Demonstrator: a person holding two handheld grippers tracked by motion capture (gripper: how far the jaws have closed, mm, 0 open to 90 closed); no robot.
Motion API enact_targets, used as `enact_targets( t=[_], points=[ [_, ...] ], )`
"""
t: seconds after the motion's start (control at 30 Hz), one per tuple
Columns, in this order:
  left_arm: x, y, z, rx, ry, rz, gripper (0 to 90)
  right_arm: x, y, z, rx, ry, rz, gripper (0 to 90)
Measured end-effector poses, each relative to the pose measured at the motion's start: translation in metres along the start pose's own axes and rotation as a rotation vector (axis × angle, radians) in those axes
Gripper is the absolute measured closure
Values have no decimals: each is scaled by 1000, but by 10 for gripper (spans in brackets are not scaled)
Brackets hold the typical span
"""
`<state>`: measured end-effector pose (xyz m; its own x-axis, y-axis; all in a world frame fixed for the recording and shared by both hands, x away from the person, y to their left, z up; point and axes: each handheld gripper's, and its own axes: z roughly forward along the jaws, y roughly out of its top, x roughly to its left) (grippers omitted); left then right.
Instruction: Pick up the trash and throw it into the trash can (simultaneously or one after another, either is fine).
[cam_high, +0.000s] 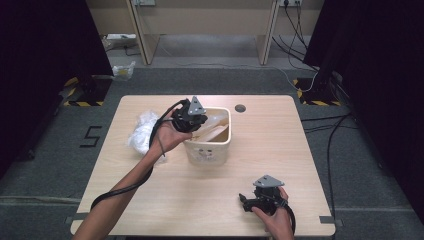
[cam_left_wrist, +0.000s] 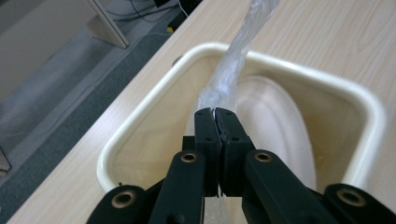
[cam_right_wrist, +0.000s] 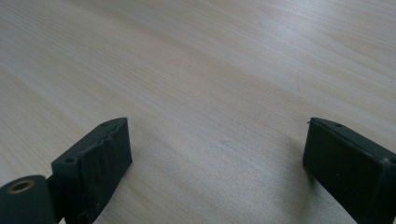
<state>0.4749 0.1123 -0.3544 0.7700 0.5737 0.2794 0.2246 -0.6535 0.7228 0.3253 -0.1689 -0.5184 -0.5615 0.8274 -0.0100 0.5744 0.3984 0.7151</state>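
Observation:
A cream plastic bin (cam_high: 208, 150) stands at the table's middle. My left gripper (cam_high: 196, 120) hangs over its left rim, shut on a twisted strip of clear plastic bag (cam_left_wrist: 232, 63) that stretches away across the bin's rim (cam_left_wrist: 140, 116). The rest of that film lies inside the bin (cam_high: 216, 126). In the left gripper view the left gripper (cam_left_wrist: 215, 113) has its jaws pressed together on the film. My right gripper (cam_high: 246, 201) rests low over the table near the front right. Its jaws stand wide apart over bare wood, and the right gripper (cam_right_wrist: 217, 135) holds nothing.
A heap of crumpled clear plastic bags (cam_high: 141, 131) lies on the table left of the bin. A round cable hole (cam_high: 240, 108) sits near the far edge. The wooden table (cam_high: 280, 150) is ringed by grey floor, with cables at the right.

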Motion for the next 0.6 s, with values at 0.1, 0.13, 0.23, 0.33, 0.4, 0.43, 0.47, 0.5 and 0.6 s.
enact_targets(
  t=[0.1,0.13,0.23,0.33,0.4,0.43,0.47,0.5,0.6],
  points=[
    [3,-7,11,34,1,-9,870,0,0,0,0,1,1,82],
    [4,-10,14,43,-3,-14,870,0,0,0,0,1,2,81],
    [6,-16,23,64,-12,-30,866,0,0,0,2,0,2,81],
    [8,-20,25,71,-15,-33,841,0,0,0,4,0,2,81],
    [9,-20,21,56,-22,-47,791,0,0,0,2,0,2,81],
    [10,-19,18,45,-22,-53,772,0,0,0,2,1,1,81],
    [11,-19,15,38,-23,-55,747,0,0,0,1,1,2,82],
    [12,-18,11,28,-20,-56,712,0,0,0,1,1,3,81],
    [13,-16,4,2,-23,-71,627,0,0,0,0,2,2,81]
  ],
)
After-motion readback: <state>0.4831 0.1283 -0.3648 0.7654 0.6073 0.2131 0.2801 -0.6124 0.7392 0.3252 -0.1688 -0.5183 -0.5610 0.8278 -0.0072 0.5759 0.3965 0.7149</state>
